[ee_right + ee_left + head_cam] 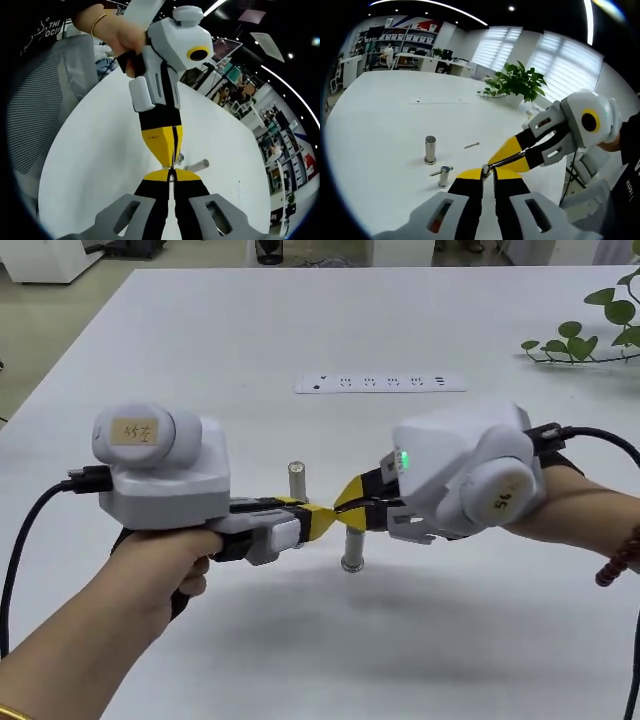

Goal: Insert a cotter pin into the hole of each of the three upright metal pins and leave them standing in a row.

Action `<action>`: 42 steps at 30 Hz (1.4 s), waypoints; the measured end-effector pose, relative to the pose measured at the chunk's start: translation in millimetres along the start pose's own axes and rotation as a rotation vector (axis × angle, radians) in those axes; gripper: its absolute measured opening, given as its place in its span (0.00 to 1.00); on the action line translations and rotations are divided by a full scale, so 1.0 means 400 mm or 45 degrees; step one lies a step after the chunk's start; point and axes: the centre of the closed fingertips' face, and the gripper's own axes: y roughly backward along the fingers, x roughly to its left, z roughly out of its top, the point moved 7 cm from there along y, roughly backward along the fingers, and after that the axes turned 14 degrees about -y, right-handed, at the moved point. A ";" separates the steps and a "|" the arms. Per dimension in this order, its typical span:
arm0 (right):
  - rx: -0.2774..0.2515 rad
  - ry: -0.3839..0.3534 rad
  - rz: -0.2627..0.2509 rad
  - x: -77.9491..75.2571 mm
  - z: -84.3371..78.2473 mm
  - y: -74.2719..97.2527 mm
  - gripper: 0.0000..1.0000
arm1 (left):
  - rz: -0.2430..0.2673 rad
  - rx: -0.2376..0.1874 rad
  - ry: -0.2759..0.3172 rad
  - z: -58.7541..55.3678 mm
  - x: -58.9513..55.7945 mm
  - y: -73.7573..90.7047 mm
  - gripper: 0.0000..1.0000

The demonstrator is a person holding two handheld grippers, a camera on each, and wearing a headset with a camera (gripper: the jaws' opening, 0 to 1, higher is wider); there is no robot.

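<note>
My left gripper (325,518) (488,172) is shut on a short metal pin (352,548) near its top, and the pin hangs below the jaws above the table. My right gripper (350,508) (171,175) faces it tip to tip, shut on a thin cotter pin (507,159) whose end touches the held pin's top. Two more metal pins stand on the table. One is bare (297,480) (430,149). The other (444,176) has a cotter pin through it.
A loose cotter pin (472,145) lies on the white table (200,360) beyond the standing pins. A white power strip (380,383) lies at the far middle and a potted plant (590,330) at the far right. A grey chair (45,100) stands beside the table.
</note>
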 end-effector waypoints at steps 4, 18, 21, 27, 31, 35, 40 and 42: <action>0.000 0.010 0.004 0.002 0.004 -0.005 0.00 | -0.001 -0.002 0.006 -0.001 0.001 0.000 0.00; -0.012 -0.028 0.013 0.006 0.004 -0.007 0.00 | -0.011 -0.005 -0.091 -0.004 0.000 0.004 0.00; -0.023 -0.065 0.017 0.007 0.002 -0.008 0.00 | -0.016 -0.005 -0.094 -0.005 0.002 0.004 0.00; -0.079 -0.240 0.056 0.007 -0.001 -0.004 0.00 | -0.030 -0.010 -0.138 -0.007 0.001 0.009 0.00; -0.107 -0.382 0.096 0.005 -0.015 -0.002 0.00 | -0.032 -0.011 -0.163 -0.018 0.002 0.019 0.00; -0.118 -0.523 0.120 0.008 -0.030 -0.001 0.01 | -0.033 -0.009 -0.186 -0.034 0.005 0.028 0.00; -0.131 -0.641 0.180 0.015 -0.040 0.001 0.04 | -0.043 -0.020 -0.216 -0.053 0.011 0.041 0.00; -0.130 -0.691 0.205 0.021 -0.042 0.000 0.05 | -0.045 -0.028 -0.225 -0.058 0.012 0.045 0.00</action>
